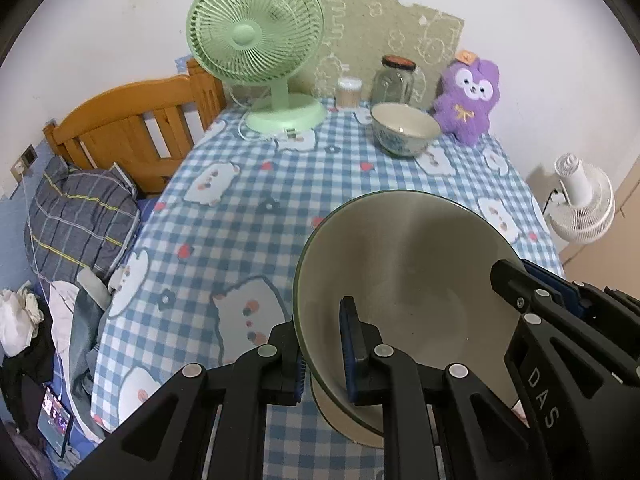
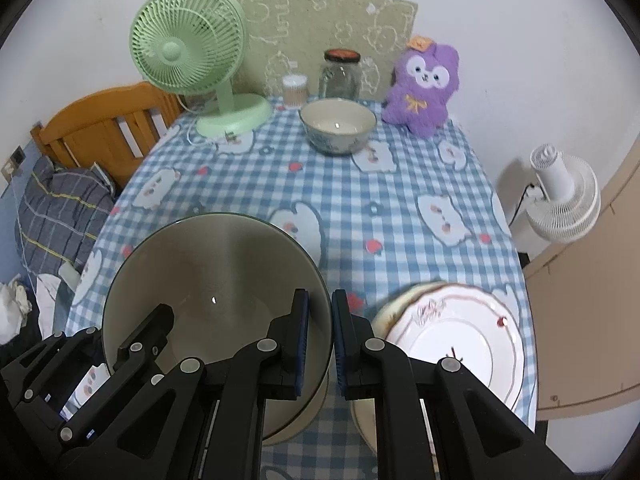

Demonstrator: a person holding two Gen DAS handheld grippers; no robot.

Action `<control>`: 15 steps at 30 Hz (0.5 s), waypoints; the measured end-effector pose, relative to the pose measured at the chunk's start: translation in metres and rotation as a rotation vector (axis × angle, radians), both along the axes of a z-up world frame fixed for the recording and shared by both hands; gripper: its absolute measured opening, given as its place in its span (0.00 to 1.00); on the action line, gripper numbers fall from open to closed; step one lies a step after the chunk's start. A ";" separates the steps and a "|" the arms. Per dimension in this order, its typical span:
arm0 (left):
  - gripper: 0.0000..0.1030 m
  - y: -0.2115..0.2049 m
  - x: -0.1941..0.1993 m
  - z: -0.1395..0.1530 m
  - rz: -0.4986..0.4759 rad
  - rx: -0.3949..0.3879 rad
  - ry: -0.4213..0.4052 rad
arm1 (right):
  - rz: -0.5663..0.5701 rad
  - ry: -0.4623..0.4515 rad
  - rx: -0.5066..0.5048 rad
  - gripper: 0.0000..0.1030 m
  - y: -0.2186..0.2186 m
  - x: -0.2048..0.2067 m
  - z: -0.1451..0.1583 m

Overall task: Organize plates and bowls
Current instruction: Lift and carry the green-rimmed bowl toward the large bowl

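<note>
Black jointed arms of the left hand-held gripper pinch the left rim of a large grey-beige glazed bowl with a dark edge, one blue ribbed pad inside and one outside. Opposite, the right hand-held gripper pinches the same bowl's right rim between its own blue pads. Held tilted, the bowl sits low over a desk covered in blue-and-white checked cloth printed with white bears, near its front edge. Just beside it on the right lies a stack of white scalloped plates with thin red line trim. Well apart, toward the wall, stands a smaller cream bowl with blue floral pattern outside, near a pale green plastic fan, a clear glass jar with a dark lid and a purple plush toy.
</note>
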State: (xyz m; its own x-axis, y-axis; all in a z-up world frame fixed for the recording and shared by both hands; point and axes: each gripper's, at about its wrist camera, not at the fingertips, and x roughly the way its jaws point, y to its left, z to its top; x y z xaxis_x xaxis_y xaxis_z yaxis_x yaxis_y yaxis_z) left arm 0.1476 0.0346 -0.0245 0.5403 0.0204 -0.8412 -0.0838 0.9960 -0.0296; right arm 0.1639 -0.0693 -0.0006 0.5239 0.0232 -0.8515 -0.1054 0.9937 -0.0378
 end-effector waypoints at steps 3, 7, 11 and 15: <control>0.12 -0.002 -0.004 -0.006 -0.004 -0.003 0.018 | -0.006 0.018 -0.001 0.14 -0.003 -0.004 -0.008; 0.12 -0.005 -0.008 -0.015 -0.018 0.002 0.038 | -0.010 0.040 -0.004 0.14 -0.003 -0.009 -0.017; 0.12 -0.005 -0.012 -0.023 -0.021 0.000 0.059 | -0.012 0.059 -0.010 0.14 -0.002 -0.013 -0.026; 0.12 -0.004 -0.015 -0.031 -0.028 0.004 0.077 | -0.018 0.080 -0.008 0.14 -0.002 -0.016 -0.035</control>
State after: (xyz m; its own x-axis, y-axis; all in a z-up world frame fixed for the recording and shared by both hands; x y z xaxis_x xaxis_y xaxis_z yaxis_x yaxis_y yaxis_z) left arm 0.1323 0.0304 -0.0556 0.4745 0.0094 -0.8802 -0.0581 0.9981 -0.0206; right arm 0.1475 -0.0714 -0.0356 0.4546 0.0071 -0.8907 -0.0905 0.9952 -0.0383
